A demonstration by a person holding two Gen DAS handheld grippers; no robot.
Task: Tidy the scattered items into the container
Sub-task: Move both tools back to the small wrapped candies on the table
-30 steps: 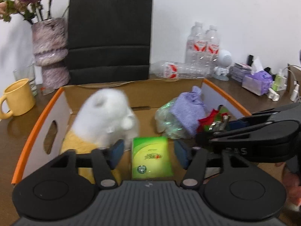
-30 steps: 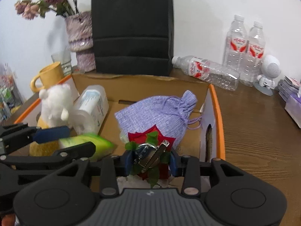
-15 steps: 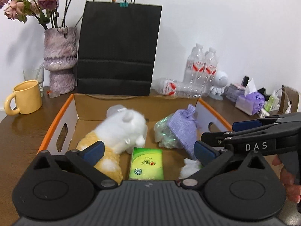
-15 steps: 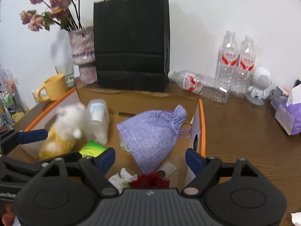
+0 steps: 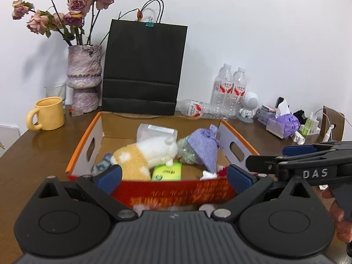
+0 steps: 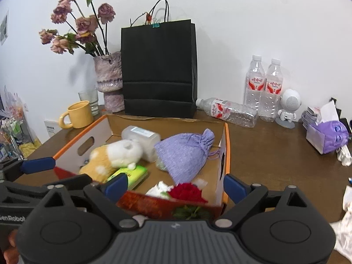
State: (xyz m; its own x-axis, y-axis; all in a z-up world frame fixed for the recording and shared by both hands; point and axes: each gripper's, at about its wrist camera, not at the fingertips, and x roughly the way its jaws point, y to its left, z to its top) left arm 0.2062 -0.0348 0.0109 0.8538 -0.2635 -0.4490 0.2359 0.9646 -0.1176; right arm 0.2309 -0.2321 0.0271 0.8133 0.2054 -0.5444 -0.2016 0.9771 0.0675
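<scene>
An open cardboard box [image 5: 83, 145] with orange rims [image 6: 227, 145] sits on the brown table. Inside lie a white and yellow plush toy [image 5: 143, 156] [image 6: 114, 156], a green packet [image 5: 168, 171] [image 6: 129, 175], a lilac drawstring pouch [image 5: 205, 147] [image 6: 184, 151], a clear tub [image 5: 157, 132] [image 6: 143, 137], a red fabric rose [image 6: 187, 192] and crumpled white tissue [image 5: 208, 175]. My left gripper [image 5: 173, 178] is open and empty, held back at the box's near wall. My right gripper [image 6: 176, 187] is open and empty, above the near right corner of the box.
Behind the box stand a black paper bag [image 5: 143, 70], a vase of dried roses [image 5: 84, 77], a yellow mug [image 5: 47, 113] and water bottles [image 6: 264, 88]. A purple tissue pack [image 6: 325, 134] and crumpled paper [image 6: 345, 237] lie to the right.
Both grippers have opened and drawn back and up from the box. The right one let go of the rose, which lies in the box. The plush toy has tipped onto its side.
</scene>
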